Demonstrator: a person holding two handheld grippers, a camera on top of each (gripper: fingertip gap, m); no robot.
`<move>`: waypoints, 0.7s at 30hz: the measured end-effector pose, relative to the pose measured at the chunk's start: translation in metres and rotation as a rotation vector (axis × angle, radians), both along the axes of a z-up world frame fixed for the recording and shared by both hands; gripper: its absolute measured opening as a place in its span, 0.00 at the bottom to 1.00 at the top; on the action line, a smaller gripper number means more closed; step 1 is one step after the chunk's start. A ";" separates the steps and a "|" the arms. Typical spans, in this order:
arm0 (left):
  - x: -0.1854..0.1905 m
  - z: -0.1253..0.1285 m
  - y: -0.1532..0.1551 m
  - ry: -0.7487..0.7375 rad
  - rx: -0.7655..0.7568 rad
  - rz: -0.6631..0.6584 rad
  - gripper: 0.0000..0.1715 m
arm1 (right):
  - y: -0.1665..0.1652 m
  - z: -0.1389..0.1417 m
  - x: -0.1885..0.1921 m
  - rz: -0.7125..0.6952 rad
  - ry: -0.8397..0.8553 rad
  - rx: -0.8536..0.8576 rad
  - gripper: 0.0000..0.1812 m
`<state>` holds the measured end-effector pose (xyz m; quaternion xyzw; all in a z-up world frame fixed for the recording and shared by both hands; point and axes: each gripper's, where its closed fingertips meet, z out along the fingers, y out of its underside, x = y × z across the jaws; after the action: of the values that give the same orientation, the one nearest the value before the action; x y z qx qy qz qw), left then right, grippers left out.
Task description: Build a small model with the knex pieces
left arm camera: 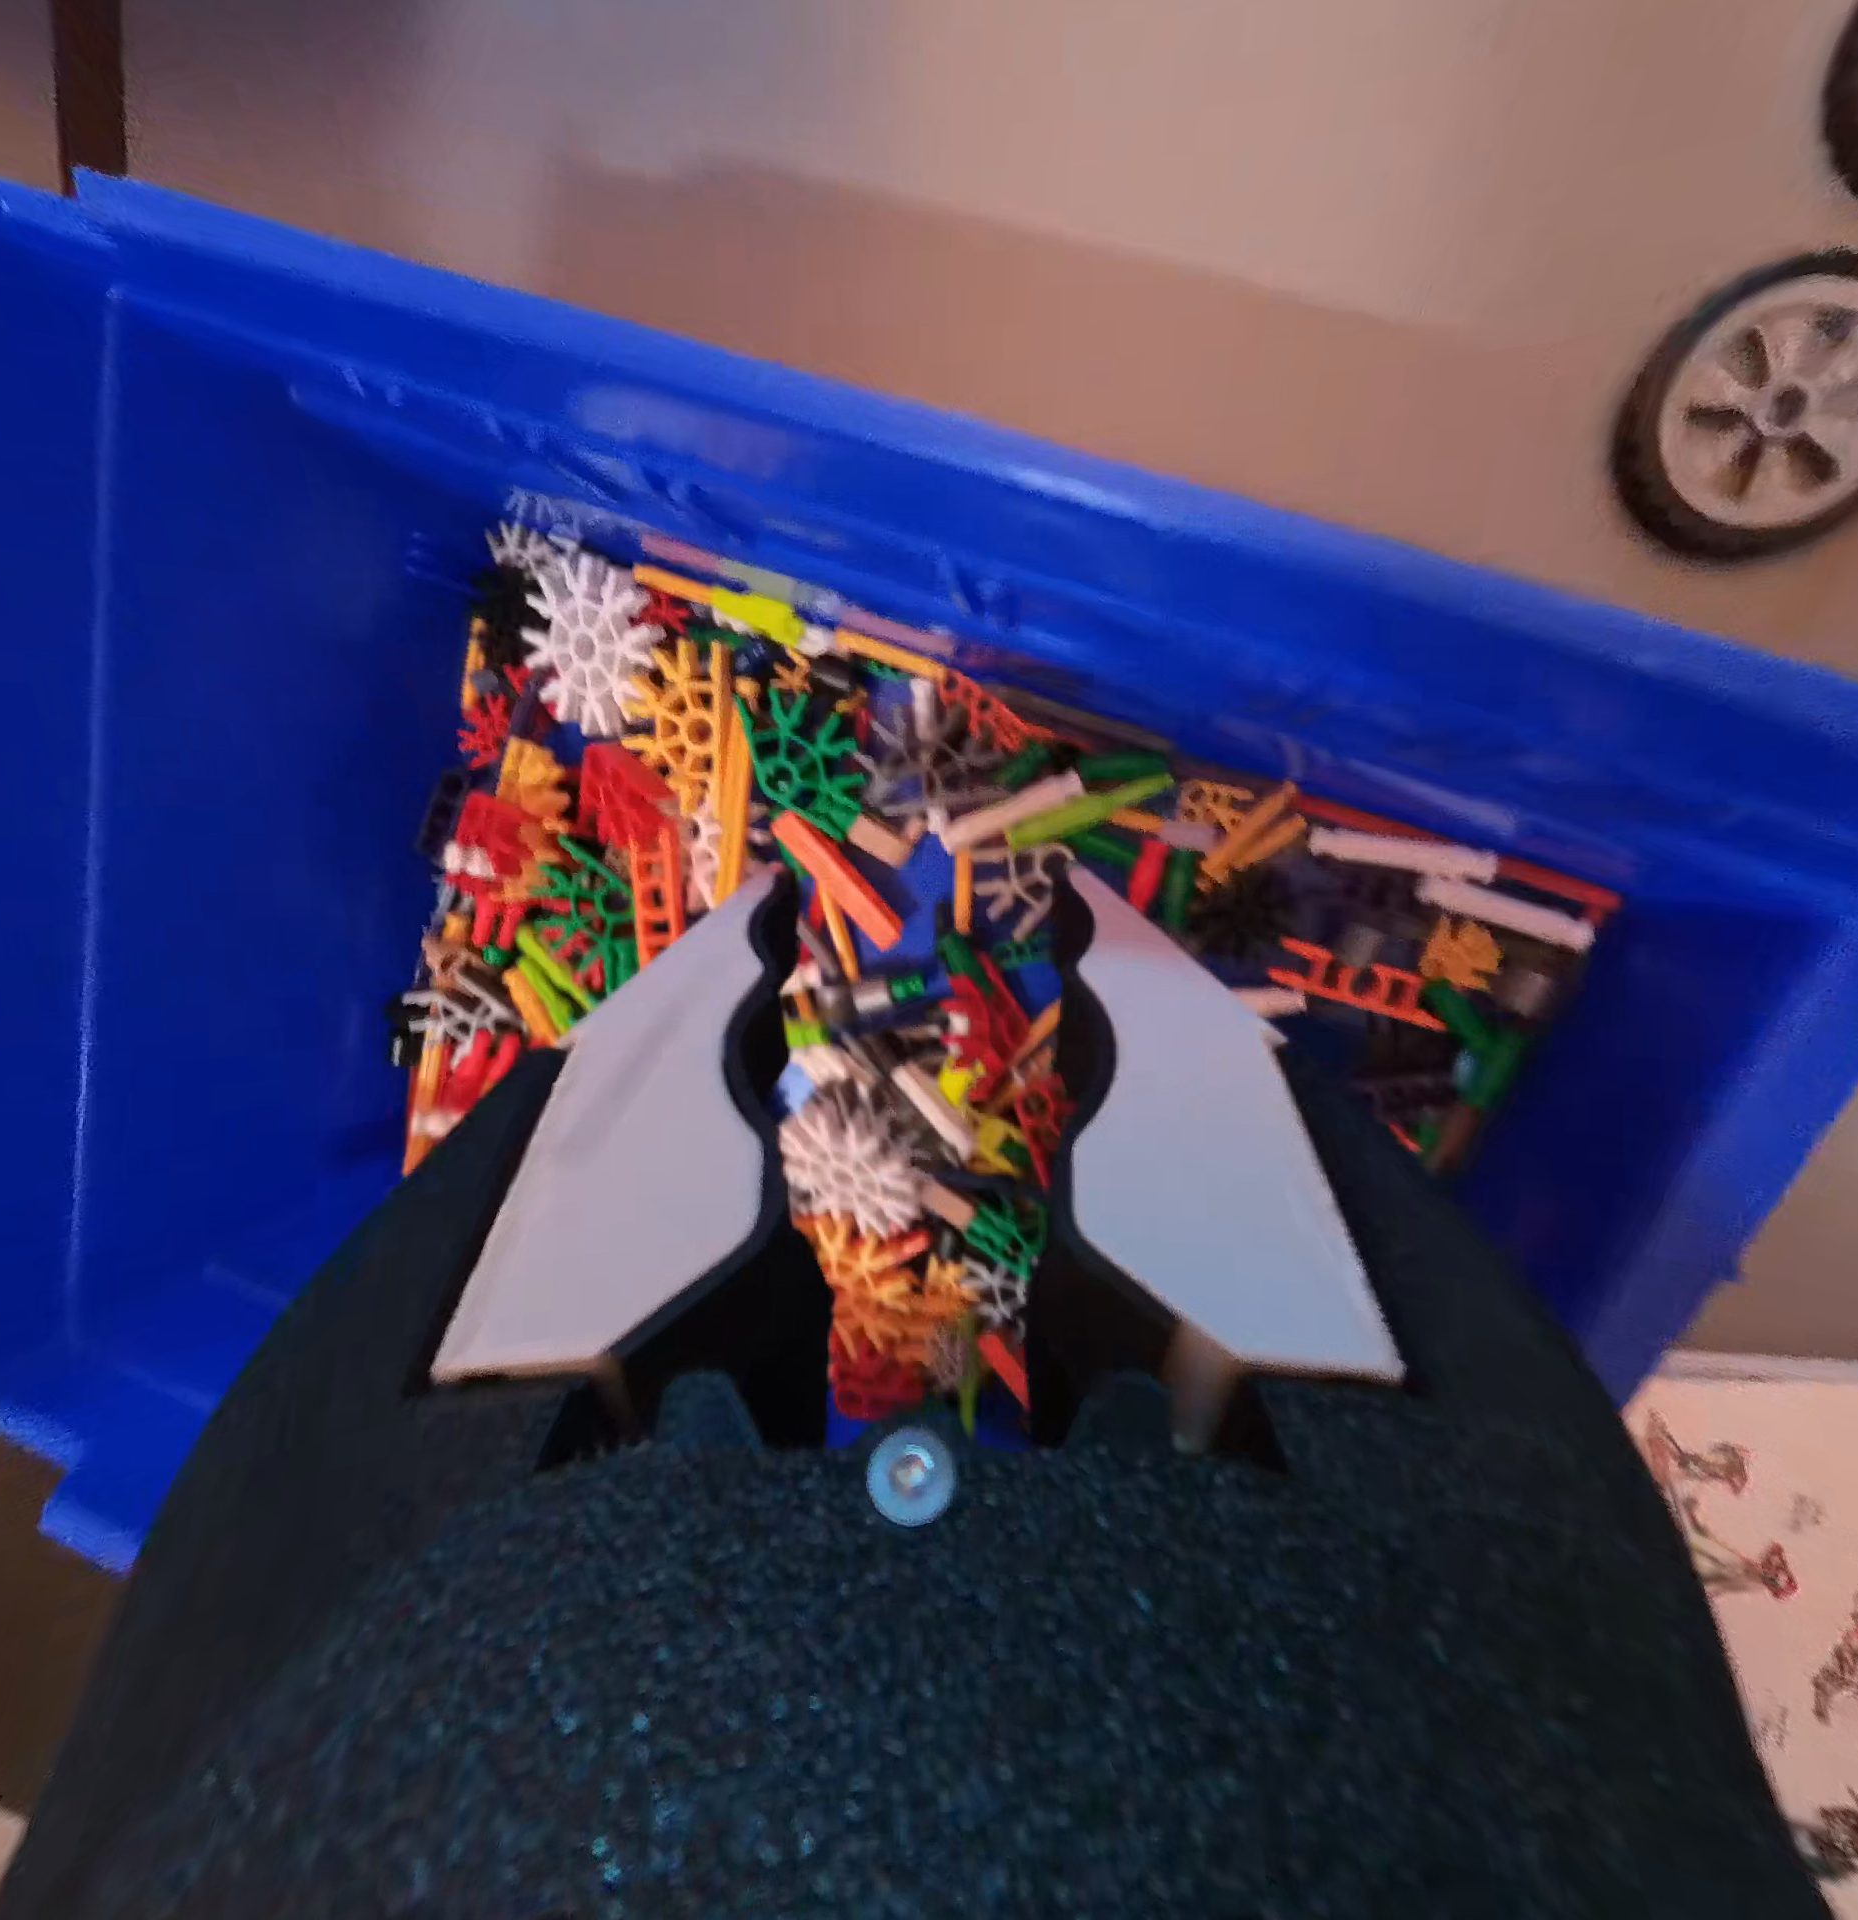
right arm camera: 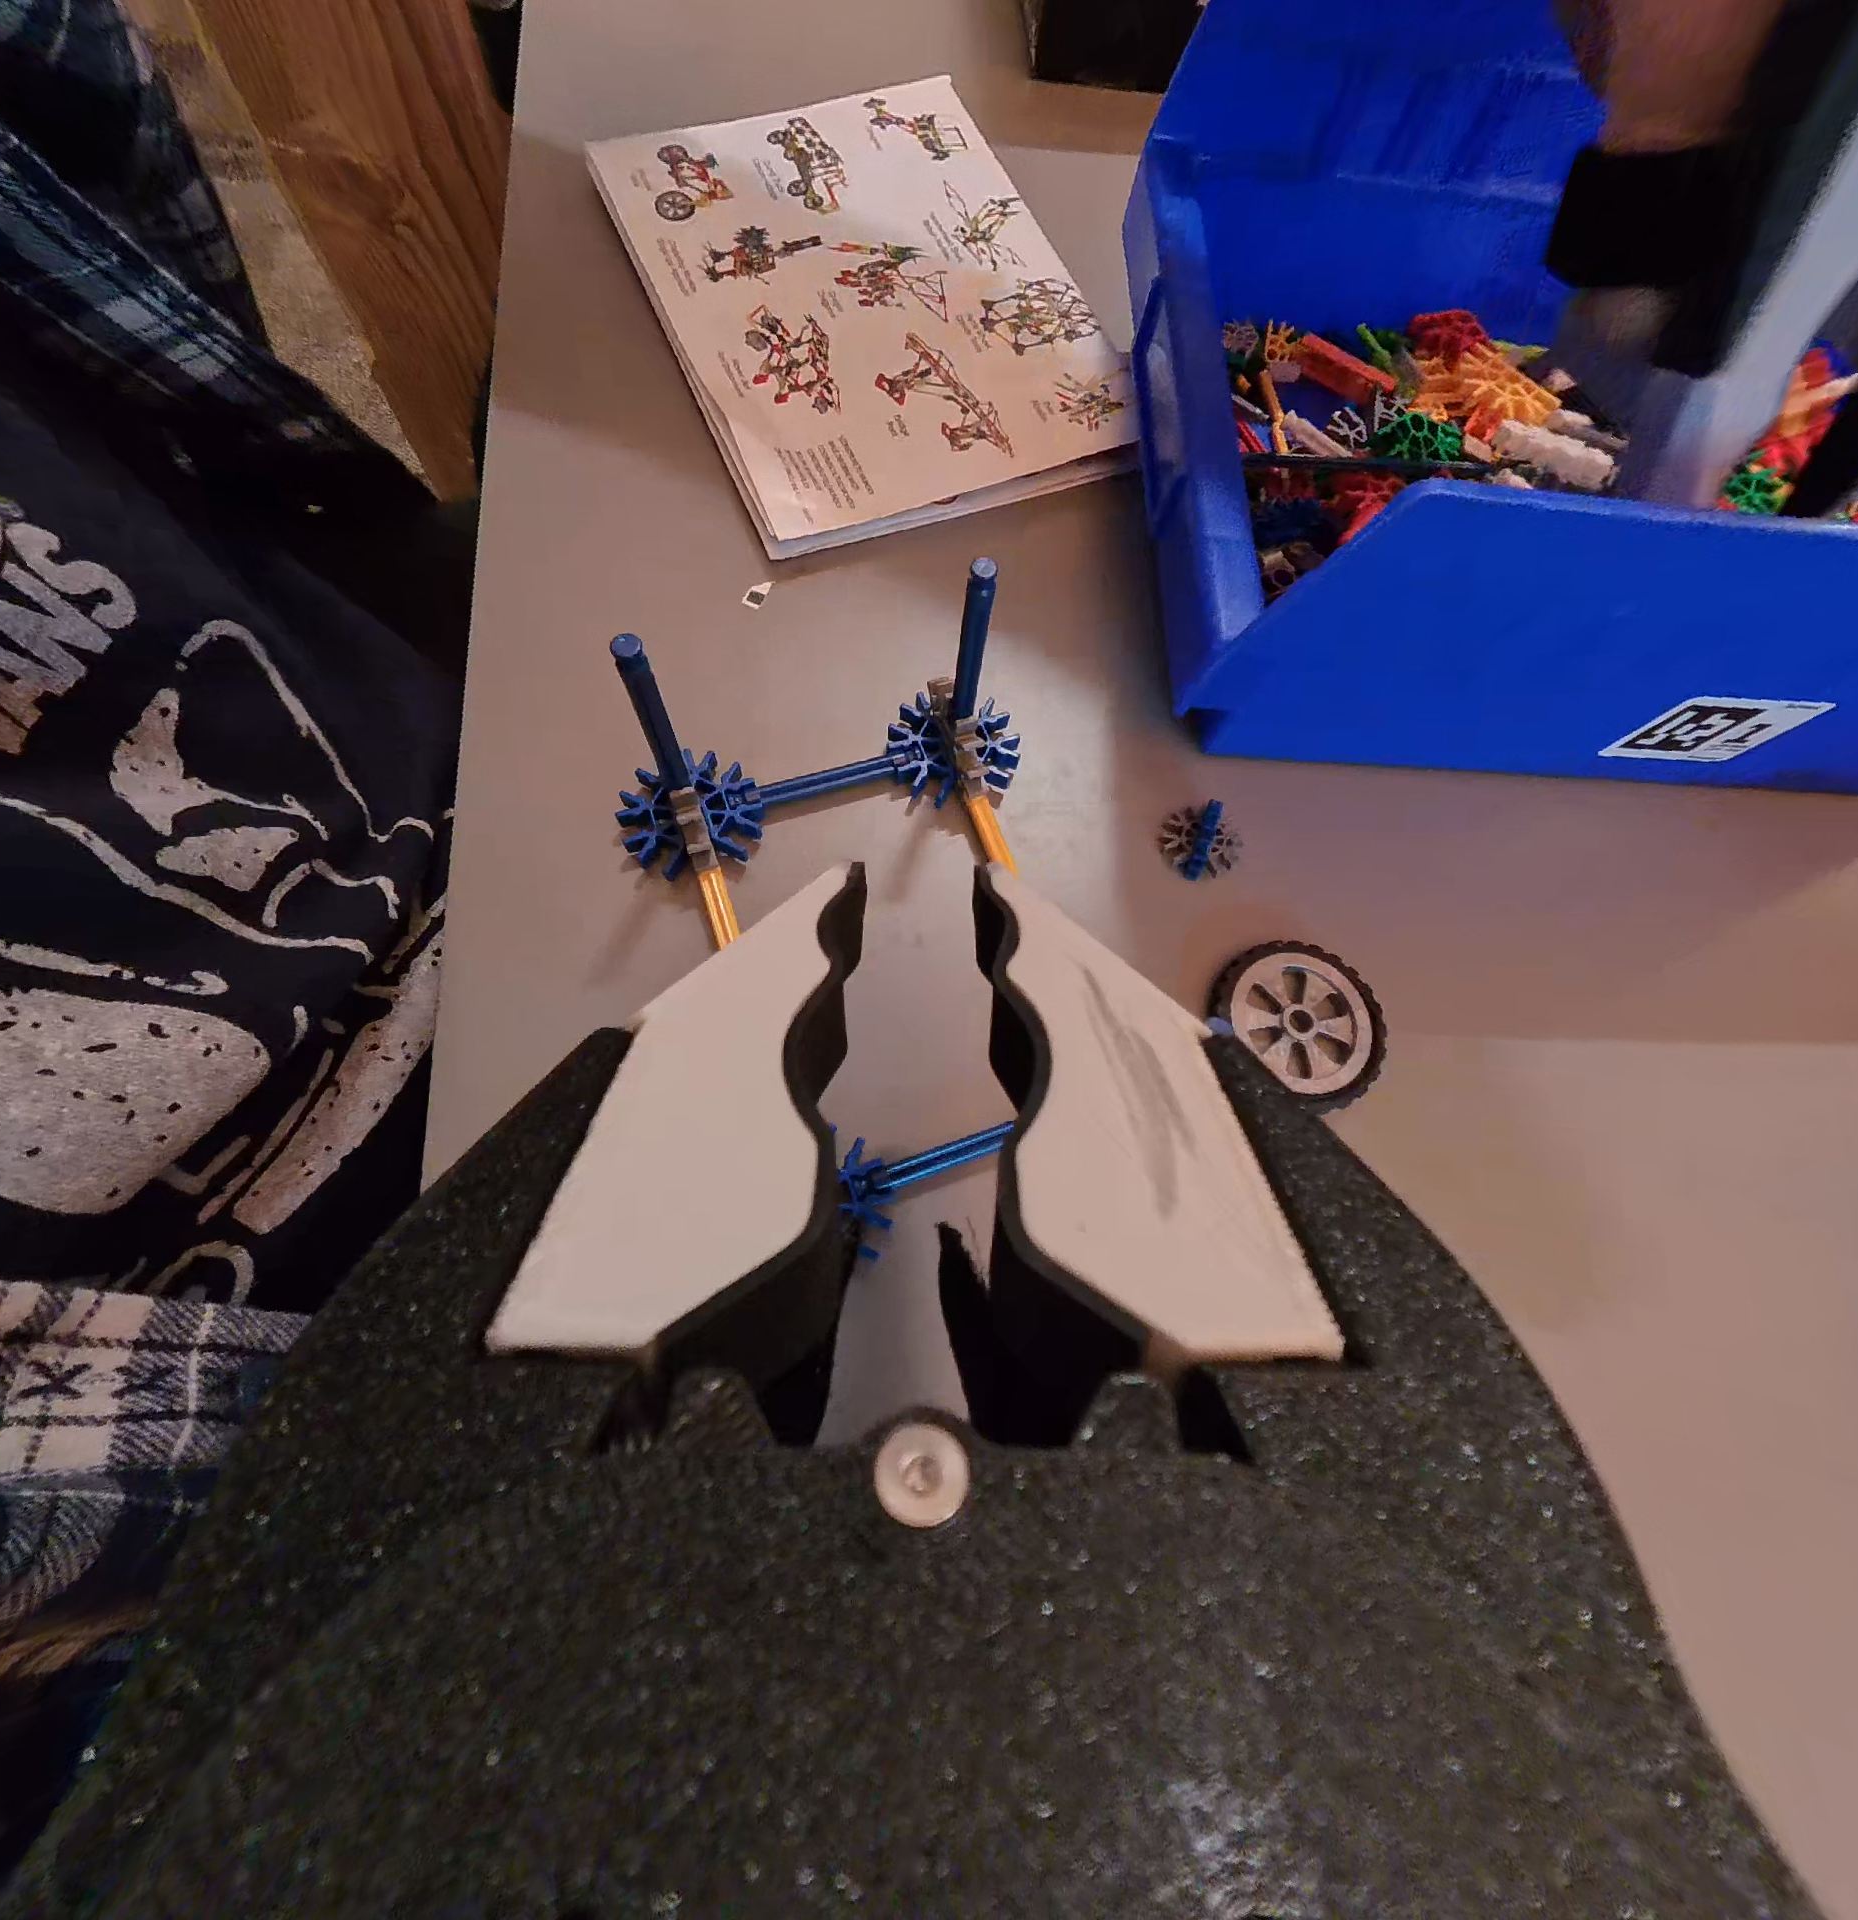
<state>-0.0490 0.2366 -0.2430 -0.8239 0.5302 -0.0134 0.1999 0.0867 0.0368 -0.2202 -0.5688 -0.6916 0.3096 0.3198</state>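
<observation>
My left gripper (left arm camera: 920, 894) is open and empty, and hangs inside a blue bin (left arm camera: 229, 831) just above a heap of colourful rod and connector pieces (left arm camera: 883, 1039). My right gripper (right arm camera: 917, 883) is open and empty, low over a grey table (right arm camera: 1527, 1247). Under and ahead of it lies a blue rod-and-connector frame (right arm camera: 821, 779) with two upright blue rods and two yellow rods. One blue rod (right arm camera: 935, 1153) of the frame shows between the fingers, below them. The view is blurred in the left wrist camera.
The blue bin (right arm camera: 1527, 644) stands at the right with the left gripper blurred above it. An open picture booklet (right arm camera: 863, 301) lies behind the frame. A small connector (right arm camera: 1198, 836) and a grey wheel (right arm camera: 1299, 1023) lie right of my right gripper. A person's dark clothing (right arm camera: 177, 831) borders the table's left edge. The grippers' ends are close to 25 cm from one another. The grey wheel (right arm camera: 1299, 1023) sits 11 cm or so from the ends of my right fingers. Seen from the left wrist view (left arm camera: 1778, 410) as well.
</observation>
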 end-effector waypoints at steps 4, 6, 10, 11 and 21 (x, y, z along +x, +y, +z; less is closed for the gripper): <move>0.009 -0.014 0.031 0.017 -0.017 -0.021 0.30 | 0.000 -0.001 0.000 0.001 -0.001 -0.007 0.11; 0.009 -0.023 0.041 0.046 -0.025 -0.035 0.29 | 0.001 -0.002 0.001 -0.001 -0.006 -0.005 0.11; 0.007 -0.026 0.053 0.076 -0.016 -0.039 0.13 | 0.001 -0.002 0.001 -0.001 -0.008 -0.004 0.11; 0.004 -0.026 0.053 0.092 -0.016 -0.047 0.11 | 0.001 -0.002 0.001 0.000 -0.008 -0.004 0.11; -0.049 -0.016 0.052 0.265 -0.070 0.000 0.11 | -0.001 -0.004 0.001 0.010 -0.016 0.003 0.11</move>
<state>-0.0975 0.2890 -0.2589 -0.8249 0.5512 0.0769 0.0992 0.0877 0.0357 -0.2237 -0.5672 -0.6976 0.3055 0.3134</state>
